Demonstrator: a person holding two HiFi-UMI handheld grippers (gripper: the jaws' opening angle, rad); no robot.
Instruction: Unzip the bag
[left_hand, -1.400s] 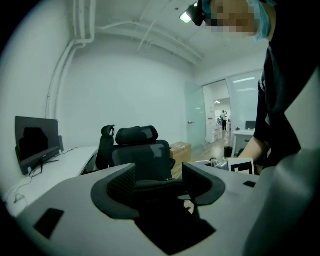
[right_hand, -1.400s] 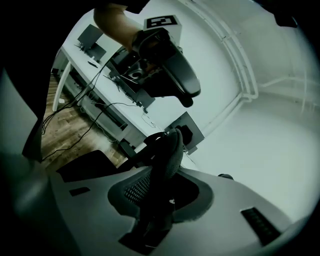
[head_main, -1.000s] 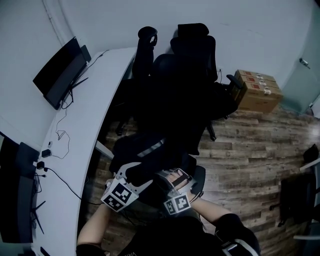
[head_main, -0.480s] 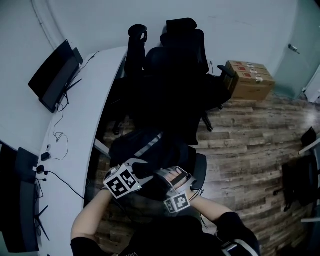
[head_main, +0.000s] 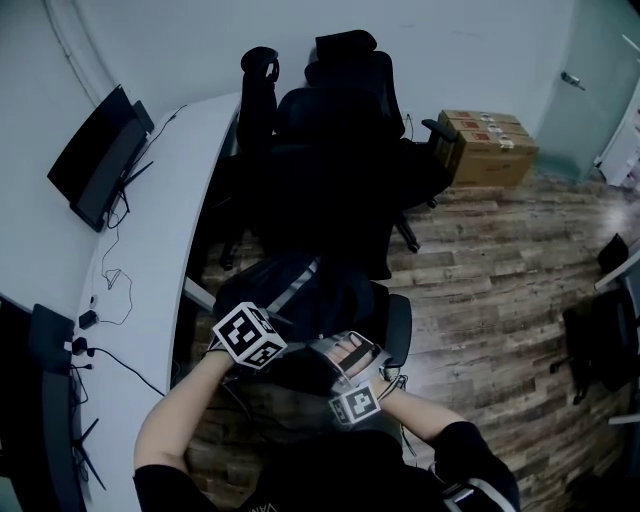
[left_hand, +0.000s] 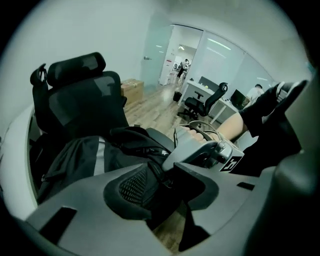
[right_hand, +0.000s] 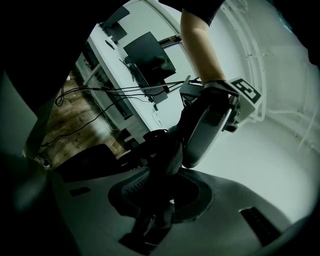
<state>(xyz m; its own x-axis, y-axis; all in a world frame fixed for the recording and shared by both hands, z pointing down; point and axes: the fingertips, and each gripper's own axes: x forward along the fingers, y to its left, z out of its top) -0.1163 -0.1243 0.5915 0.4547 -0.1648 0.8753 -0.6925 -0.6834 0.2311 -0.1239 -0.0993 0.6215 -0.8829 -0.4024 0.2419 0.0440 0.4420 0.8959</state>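
A black bag (head_main: 300, 295) with a grey stripe lies low in front of me, against a black office chair. Both grippers meet at its near end. My left gripper (head_main: 285, 355) comes in from the left. In the left gripper view its jaws (left_hand: 162, 192) are closing around a fold of the bag's black fabric (left_hand: 150, 175), and the meshed pad still shows bare. My right gripper (right_hand: 157, 200) is shut on a strip of the bag's black fabric (right_hand: 165, 155), which rises between its pads. The zipper itself is lost in the dark.
A tall black office chair (head_main: 340, 110) stands behind the bag. A white curved desk (head_main: 170, 220) with a monitor (head_main: 100, 155) and cables runs along the left. A cardboard box (head_main: 485, 147) sits on the wood floor (head_main: 480, 290) at the back right.
My left gripper has moved right, in against the bag, and its jaws have narrowed around the fabric. The right gripper has kept its hold in place. The head view has shifted slightly.
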